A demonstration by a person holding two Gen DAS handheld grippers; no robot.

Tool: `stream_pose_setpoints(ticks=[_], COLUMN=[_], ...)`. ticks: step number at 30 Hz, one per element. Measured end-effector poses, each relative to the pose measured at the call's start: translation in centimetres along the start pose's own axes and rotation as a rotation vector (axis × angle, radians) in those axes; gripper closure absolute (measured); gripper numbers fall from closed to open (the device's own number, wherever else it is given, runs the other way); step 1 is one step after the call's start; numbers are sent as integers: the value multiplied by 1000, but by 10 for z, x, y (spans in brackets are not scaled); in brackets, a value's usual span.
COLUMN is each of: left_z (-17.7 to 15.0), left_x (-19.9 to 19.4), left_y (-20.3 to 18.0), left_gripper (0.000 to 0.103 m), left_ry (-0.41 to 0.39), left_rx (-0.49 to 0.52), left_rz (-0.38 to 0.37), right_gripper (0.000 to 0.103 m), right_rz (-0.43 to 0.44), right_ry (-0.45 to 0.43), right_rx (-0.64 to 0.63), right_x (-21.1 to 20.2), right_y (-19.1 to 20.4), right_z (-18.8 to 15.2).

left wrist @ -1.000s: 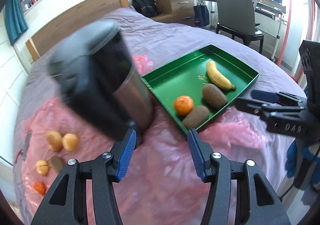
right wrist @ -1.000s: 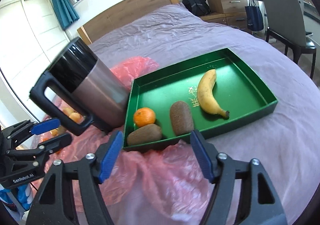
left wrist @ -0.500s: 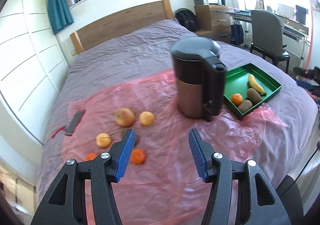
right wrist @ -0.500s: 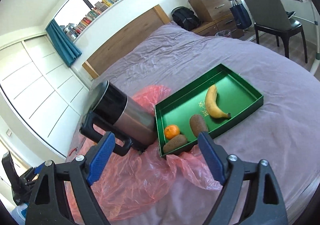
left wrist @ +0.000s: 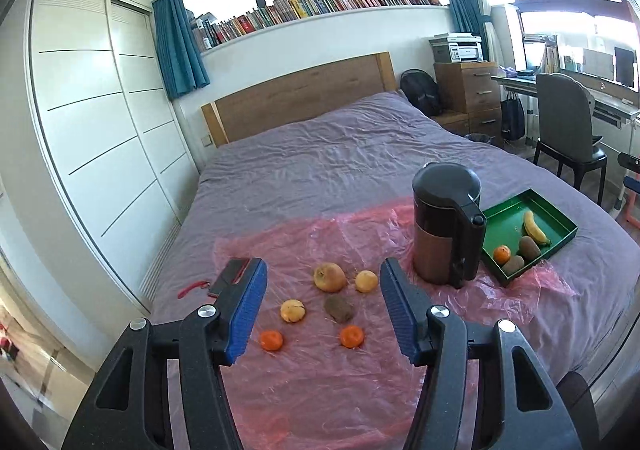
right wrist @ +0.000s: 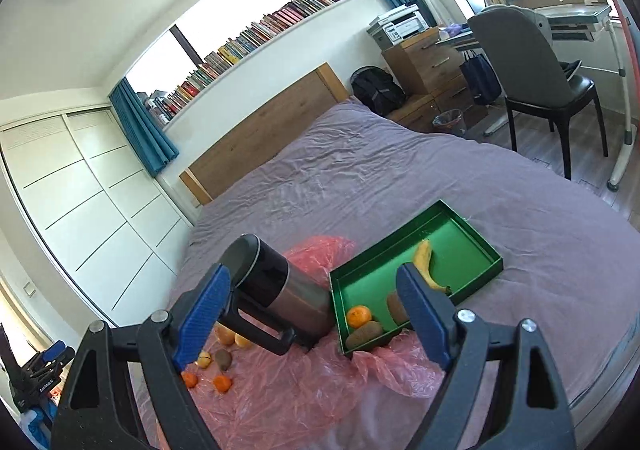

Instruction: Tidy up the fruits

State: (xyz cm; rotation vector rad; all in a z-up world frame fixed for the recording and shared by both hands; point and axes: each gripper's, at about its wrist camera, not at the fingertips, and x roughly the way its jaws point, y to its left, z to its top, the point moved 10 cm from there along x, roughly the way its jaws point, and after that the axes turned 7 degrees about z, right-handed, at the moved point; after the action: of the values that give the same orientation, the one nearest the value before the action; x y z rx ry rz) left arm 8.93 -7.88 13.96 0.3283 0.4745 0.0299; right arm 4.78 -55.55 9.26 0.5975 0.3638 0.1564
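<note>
Loose fruits (left wrist: 330, 277) lie mid-frame between the opening, empty left gripper (left wrist: 323, 308) fingers; right gripper (right wrist: 312, 318) spread wide, empty.

- Crinkled, glossy pink plastic sheet (left wrist: 320, 382) beneath the left tongs.
- Brushed metal kettle (left wrist: 444, 228), matt black lid, right of them.
- Matt, creased purple cloth bedspread (left wrist: 340, 170) beyond.

Left gripper (left wrist: 322, 306) jaws opening, empty.
</note>
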Motion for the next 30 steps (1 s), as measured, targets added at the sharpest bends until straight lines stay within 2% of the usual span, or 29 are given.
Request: stream_pose_setpoints(ticks=[5,9,12,16,22,30], left_z=[13,32,56,96,137,170], left_x=[-24,-49,-74,-117,-169,-197], left_y=[31,58,74,96,117,107], left_gripper=[50,50,50,50,50,50], left_ry=[-9,-29,-58,-124,-212,-283], left_rx=[-46,-65,-71,-86,-97,-116], left_rz=[66,126,153,193,230,193], right_gripper=[0,0,0,0,0,0], right_rz=[55,84,74,27,-98,-236], right_ry=[-9,-47,-82,-150,-256,-416], right_rx=[-20,-51,-75,-102,-145,-197], right_x=[-6,-26,-51,-93,-171,-280], right_y=[20,36,40,35,18,12], right_z=[17,48,76,116,172,249])
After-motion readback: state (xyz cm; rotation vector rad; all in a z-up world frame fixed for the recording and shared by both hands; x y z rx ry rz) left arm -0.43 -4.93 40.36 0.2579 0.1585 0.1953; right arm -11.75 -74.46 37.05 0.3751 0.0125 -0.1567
